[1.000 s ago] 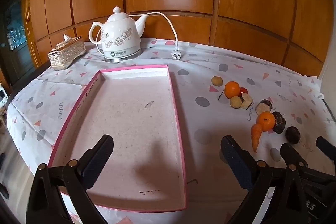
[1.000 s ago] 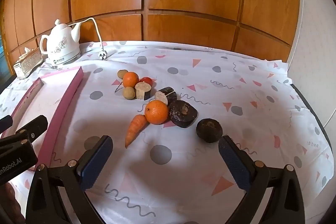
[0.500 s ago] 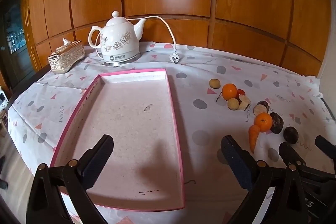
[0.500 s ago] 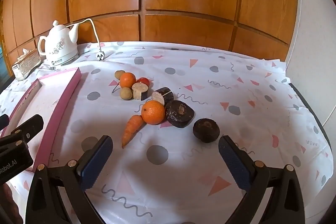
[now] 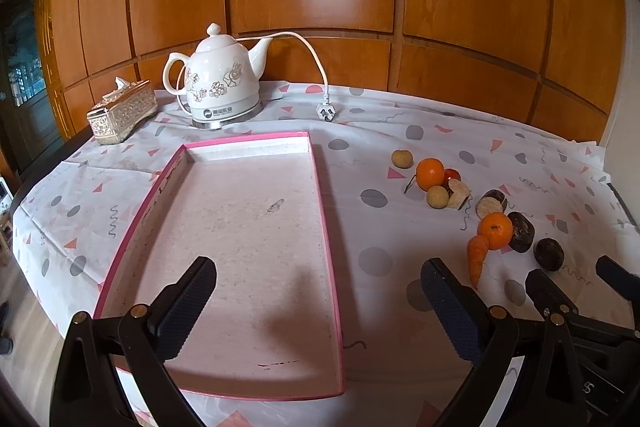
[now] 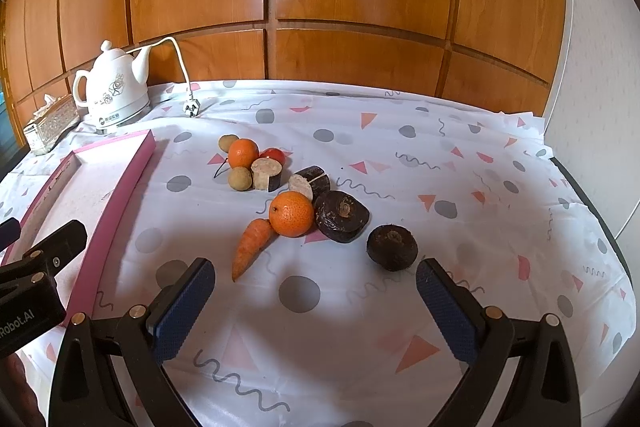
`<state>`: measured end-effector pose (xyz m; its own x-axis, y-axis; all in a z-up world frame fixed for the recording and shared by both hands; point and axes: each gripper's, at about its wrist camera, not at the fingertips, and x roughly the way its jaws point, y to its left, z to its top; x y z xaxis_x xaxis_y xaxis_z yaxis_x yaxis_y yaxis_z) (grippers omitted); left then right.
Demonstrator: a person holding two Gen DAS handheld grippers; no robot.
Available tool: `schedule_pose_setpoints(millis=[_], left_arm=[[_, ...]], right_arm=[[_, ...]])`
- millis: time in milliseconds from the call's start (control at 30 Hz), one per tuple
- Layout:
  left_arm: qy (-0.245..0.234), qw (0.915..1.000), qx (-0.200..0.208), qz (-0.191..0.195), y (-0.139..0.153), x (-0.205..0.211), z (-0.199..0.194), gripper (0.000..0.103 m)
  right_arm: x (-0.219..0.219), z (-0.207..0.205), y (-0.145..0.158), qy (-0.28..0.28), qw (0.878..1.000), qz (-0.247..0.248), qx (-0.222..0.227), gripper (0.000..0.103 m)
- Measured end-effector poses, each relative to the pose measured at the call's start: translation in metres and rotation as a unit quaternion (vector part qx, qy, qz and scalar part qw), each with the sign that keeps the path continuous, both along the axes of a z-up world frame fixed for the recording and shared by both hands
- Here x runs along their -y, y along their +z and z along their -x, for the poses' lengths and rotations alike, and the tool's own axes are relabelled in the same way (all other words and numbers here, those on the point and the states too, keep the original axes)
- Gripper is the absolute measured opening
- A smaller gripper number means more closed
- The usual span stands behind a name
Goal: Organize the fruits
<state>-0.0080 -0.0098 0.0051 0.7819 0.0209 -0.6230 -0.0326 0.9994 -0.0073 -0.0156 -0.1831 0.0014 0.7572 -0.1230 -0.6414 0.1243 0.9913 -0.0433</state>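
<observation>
Nothing is picked yet: the tray is bare and all the produce lies on the cloth to its right. The right gripper hangs spread and empty just near of the pile; the left gripper is likewise spread and empty, over the tray's near end.

The sensible first grab looks like the dark round fruit, which sits apart at the pile's near right: straddle it with both fingers and close gently so it does not roll. The big orange is harder, since it touches the carrot on its left and a dark flat piece on its right. Farther off, a small orange, a tomato and two longans crowd together.

The kettle, its plug and a tissue box stand beyond the tray, out of the way.
</observation>
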Motion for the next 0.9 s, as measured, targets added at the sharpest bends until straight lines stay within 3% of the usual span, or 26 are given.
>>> schedule_pose_setpoints(millis=[900], left_arm=[[-0.016,0.9999,0.001,-0.002,0.006,0.011,0.001,0.102]], right_arm=[[0.009,0.000,0.003,-0.005,1.000,-0.010,0.001,0.102]])
